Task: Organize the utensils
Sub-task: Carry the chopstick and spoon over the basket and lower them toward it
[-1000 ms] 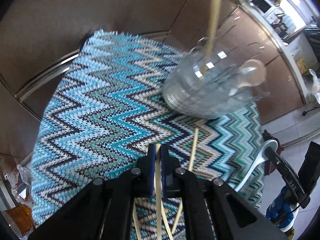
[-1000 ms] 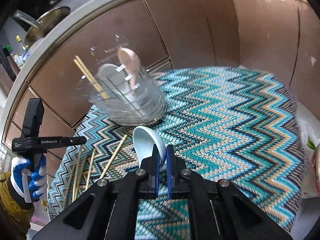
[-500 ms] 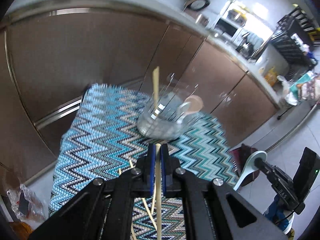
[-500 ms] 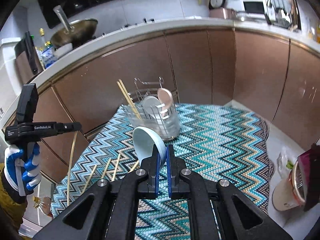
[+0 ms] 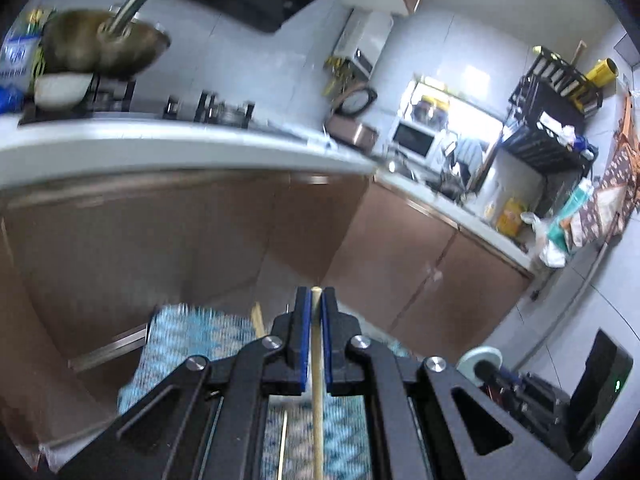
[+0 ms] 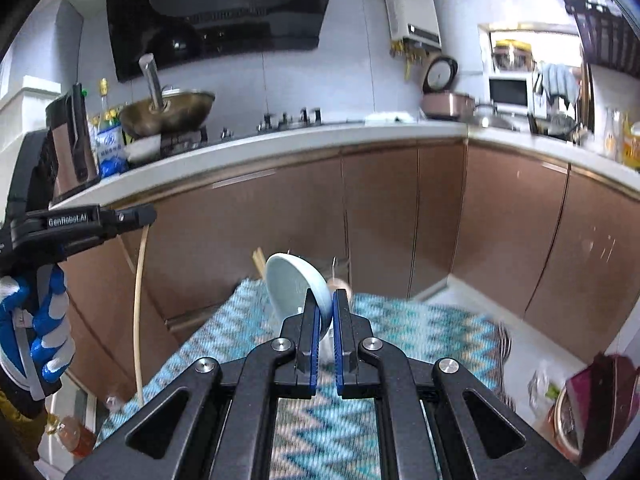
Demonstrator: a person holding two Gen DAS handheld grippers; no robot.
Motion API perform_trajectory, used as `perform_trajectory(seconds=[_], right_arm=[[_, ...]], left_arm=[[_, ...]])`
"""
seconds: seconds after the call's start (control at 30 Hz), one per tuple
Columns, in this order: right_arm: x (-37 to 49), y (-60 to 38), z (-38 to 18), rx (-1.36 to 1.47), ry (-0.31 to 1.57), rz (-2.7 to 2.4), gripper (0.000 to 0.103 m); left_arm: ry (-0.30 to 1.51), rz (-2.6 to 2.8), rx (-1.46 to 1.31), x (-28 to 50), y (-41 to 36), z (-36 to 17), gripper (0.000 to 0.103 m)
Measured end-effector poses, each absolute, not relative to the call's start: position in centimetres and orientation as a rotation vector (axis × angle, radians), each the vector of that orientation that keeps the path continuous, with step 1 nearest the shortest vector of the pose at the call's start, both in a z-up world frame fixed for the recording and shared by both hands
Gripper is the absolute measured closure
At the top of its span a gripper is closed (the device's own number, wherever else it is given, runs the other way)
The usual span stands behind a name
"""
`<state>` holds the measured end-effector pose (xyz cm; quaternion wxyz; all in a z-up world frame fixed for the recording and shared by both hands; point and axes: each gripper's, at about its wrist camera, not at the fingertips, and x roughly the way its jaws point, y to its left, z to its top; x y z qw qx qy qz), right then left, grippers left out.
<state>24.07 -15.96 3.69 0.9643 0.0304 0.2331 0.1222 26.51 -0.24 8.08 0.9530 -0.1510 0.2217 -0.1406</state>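
My left gripper (image 5: 316, 298) is shut on a wooden chopstick (image 5: 317, 380), lifted high above the zigzag cloth (image 5: 192, 336). In the right wrist view the same gripper (image 6: 136, 214) stands at the left with the chopstick (image 6: 138, 320) hanging down from it. My right gripper (image 6: 326, 300) is shut on a pale blue ceramic spoon (image 6: 290, 286), bowl pointing up. The clear utensil holder is mostly hidden behind the spoon; only chopstick tips (image 6: 259, 260) and a wooden spoon head (image 6: 340, 284) show.
The zigzag cloth (image 6: 420, 328) covers a low table in front of brown kitchen cabinets (image 6: 400, 216). A wok (image 6: 168, 112) and bottles stand on the counter. A cup (image 6: 576, 412) sits at the lower right. Another chopstick (image 5: 284, 440) lies on the cloth.
Both grippers have risen and tilted upward, so the views swing from the cloth to the counter and wall. The chopstick and the spoon stay gripped.
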Motion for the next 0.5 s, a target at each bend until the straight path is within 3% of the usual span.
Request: perform_trajectory(seconds=[0.23, 0.5], right_arm=[[30.0, -15.1, 3.1, 0.043, 0.383, 0.225, 0.097], [34.7, -15.0, -0.5, 0.020, 0.338, 0.161, 0.097]], left_arm=[[0.300, -0.190, -0.329, 32.0, -1.5, 8.9, 0.098], [0.144, -0.069, -0.264, 36.2, -4.4, 5.4, 0.098]])
